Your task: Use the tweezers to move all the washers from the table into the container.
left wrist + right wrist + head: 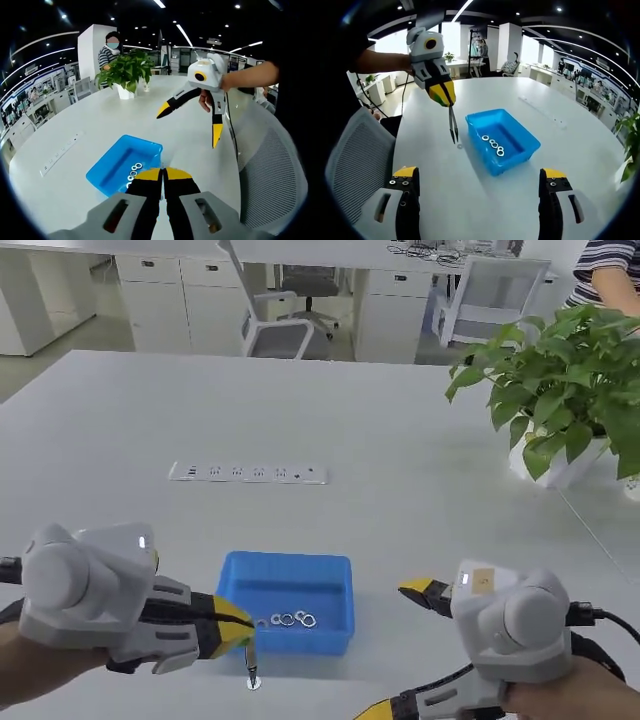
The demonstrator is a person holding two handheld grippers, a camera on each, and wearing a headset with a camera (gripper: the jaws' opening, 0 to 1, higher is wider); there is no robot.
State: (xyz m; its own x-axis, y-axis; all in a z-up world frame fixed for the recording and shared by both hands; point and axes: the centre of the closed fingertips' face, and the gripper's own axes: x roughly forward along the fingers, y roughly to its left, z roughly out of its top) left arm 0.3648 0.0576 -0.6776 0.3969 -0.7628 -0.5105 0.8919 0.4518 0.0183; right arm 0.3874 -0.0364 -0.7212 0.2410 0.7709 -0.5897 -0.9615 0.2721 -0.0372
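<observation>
A blue container (287, 585) stands near the table's front edge with several washers (286, 620) in it. One washer (254, 682) lies on the table just in front of the container. My left gripper (243, 626) is shut on the tweezers (250, 655), which point down with their tips at that washer. In the right gripper view the tweezers (453, 125) hang from the left gripper (444, 96), their tips just beside the washer (460, 146) and left of the container (520, 145). My right gripper (385, 650) is open and holds nothing, to the right of the container.
A white power strip (247, 473) lies at mid-table. A potted plant (560, 390) stands at the right edge, with a person (610, 270) behind it. Office chairs and cabinets stand beyond the table. A grey mesh chair (355, 155) sits close behind me.
</observation>
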